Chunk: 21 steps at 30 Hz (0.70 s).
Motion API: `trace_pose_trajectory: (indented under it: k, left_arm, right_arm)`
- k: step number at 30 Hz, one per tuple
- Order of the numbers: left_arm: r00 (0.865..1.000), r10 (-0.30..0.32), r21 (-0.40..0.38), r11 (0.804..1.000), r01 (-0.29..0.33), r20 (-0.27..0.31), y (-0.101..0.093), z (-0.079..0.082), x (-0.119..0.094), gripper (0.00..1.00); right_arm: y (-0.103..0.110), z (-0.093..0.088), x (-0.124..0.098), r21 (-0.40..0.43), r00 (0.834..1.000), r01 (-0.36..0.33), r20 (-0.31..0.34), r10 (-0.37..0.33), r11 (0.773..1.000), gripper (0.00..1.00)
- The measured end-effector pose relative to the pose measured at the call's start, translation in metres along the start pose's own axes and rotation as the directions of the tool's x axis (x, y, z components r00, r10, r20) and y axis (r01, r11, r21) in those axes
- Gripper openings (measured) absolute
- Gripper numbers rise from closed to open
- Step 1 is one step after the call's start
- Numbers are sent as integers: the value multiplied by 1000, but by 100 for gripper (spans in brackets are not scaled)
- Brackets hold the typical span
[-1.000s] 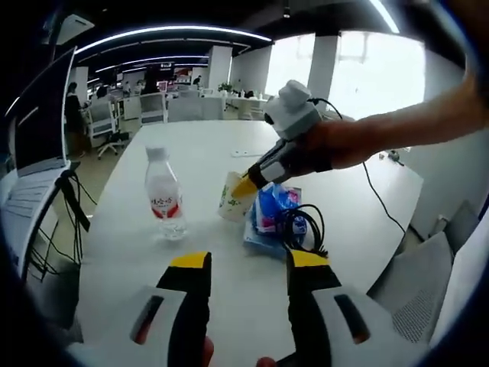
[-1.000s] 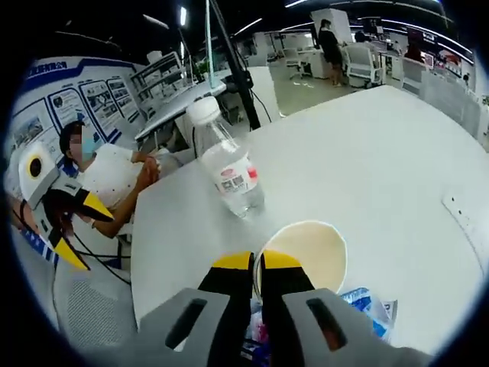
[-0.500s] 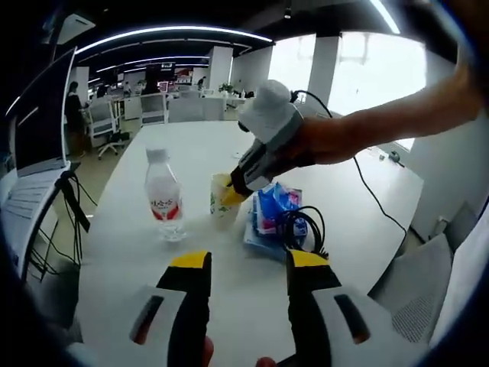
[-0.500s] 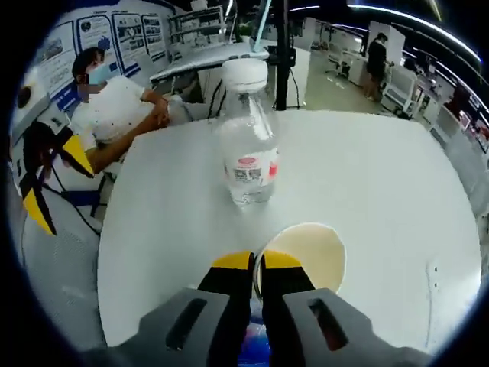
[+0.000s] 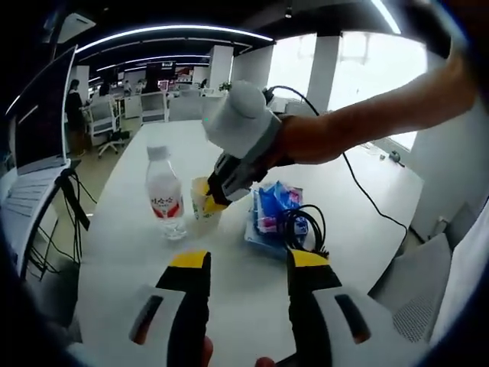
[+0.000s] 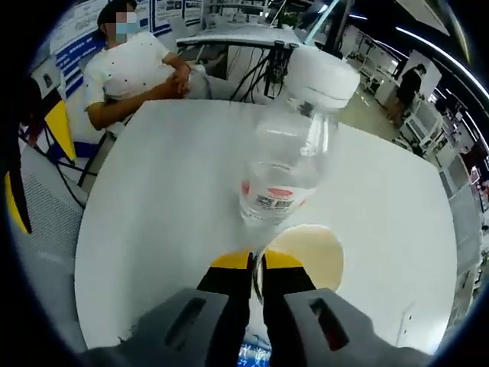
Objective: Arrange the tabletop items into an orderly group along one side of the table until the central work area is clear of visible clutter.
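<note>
A: What's being shifted on the surface (image 5: 367,191)?

B: A paper cup (image 6: 304,256), pinched by its rim in the right tongs (image 6: 257,262), is held just beside the water bottle (image 5: 164,195), out in the middle. The blue packet (image 5: 271,210) and black cable (image 5: 306,229) are bunched alongside. The left tongs (image 5: 241,264) are spread wide, nothing held.

A: Risk?

B: Probably the bottle gets clipped and toppled if the cup's pushed closer.

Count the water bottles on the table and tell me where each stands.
1. The water bottle stands upright on the white table, just left of the paper cup held by the right gripper.
</note>
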<state>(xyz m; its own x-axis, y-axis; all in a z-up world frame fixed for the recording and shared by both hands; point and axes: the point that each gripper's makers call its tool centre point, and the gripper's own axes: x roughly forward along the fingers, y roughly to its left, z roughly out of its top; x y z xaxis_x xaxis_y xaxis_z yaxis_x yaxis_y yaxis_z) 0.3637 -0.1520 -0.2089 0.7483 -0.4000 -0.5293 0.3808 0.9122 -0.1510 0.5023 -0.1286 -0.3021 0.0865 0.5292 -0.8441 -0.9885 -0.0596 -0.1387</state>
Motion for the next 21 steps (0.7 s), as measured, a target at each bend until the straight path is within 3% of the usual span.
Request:
trace_pose_trajectory:
  k: [11,21]
  left_arm:
    - [1000,-8,-8,1000,8,-6,1,-2,2,40]
    - [1000,-5,-13,1000,5,1,2,-1,2,40]
  right_arm:
    - [7,-1,7,-4,1000,-15,-7,15,1000,8]
    - [11,7,-6,-16,1000,-8,0,8,1000,13]
